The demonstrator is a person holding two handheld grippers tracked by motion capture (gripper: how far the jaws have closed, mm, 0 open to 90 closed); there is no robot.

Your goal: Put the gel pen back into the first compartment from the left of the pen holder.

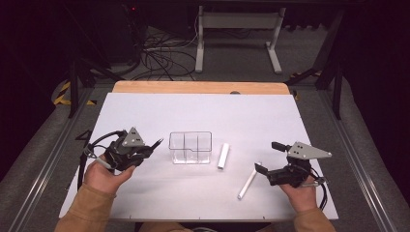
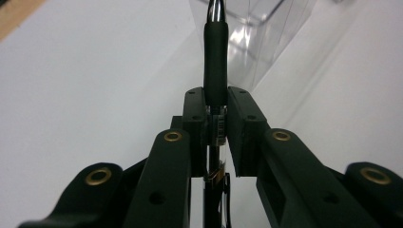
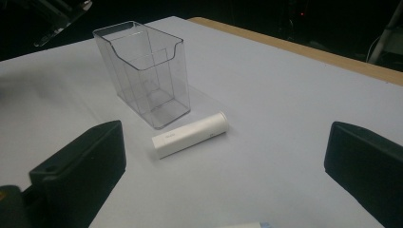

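High view puts us at the near edge of the table (image 1: 145, 203), both forearms coming in from below. Our right gripper (image 1: 267, 158) hovers near the right edge with its jaws spread wide and nothing between them, and we judge it is kept open and aimed inward because the loose pieces lie ahead of it: a thin white stick (image 1: 248, 181) just beside its lower jaw, slanting toward the near edge, and farther in a short white tube (image 1: 223, 155) lying flat next to the organizer. In the right gripper view that tube (image 3: 190, 134) rests just beside the clear organizer (image 3: 145, 71), apart from it. Our left gripper (image 1: 153, 146), toward the left edge, is clamped on a black pen (image 1: 156, 144); in the left gripper view the pen (image 2: 215, 57) runs straight out between the closed pads, tip forward, toward the transparent wall ahead. We hold it lengthwise so it can be tipped into a compartment. The organizer (image 1: 190, 147) stands upright mid-table, open top up, its compartments apparently empty, so filling has barely begun.
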